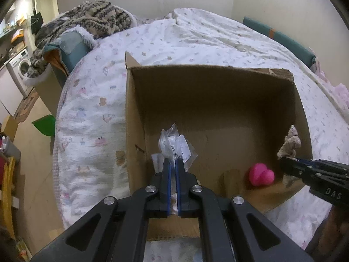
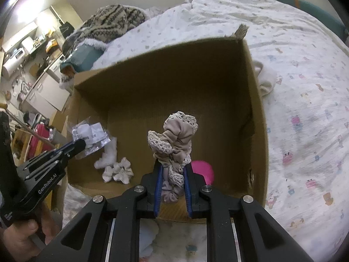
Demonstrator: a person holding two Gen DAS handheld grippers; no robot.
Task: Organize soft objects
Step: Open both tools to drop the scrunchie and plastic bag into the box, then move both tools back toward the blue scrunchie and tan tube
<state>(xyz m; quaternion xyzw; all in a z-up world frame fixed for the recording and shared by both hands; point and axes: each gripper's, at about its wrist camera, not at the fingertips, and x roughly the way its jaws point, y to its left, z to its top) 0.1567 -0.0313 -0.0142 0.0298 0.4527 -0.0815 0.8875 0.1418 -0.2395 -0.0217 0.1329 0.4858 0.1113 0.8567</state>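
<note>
An open cardboard box (image 1: 218, 91) lies on the bed; it also shows in the right wrist view (image 2: 165, 83). My left gripper (image 1: 172, 160) is shut on a clear plastic packet (image 1: 174, 146) with white contents, held over the box's left side; the packet also shows in the right wrist view (image 2: 91, 134). My right gripper (image 2: 173, 167) is shut on a beige scrunchie with lace trim (image 2: 174, 139), held over the box; the scrunchie also shows in the left wrist view (image 1: 290, 142). A pink soft ball (image 1: 261, 173) and white scrunchies (image 2: 117, 170) lie inside the box.
The bed has a white printed duvet (image 1: 91, 113). A striped fuzzy blanket (image 1: 91, 19) is piled at its far left. A white soft item (image 2: 267, 80) lies on the bed right of the box. Cluttered floor and a washing machine (image 1: 20, 67) are to the left.
</note>
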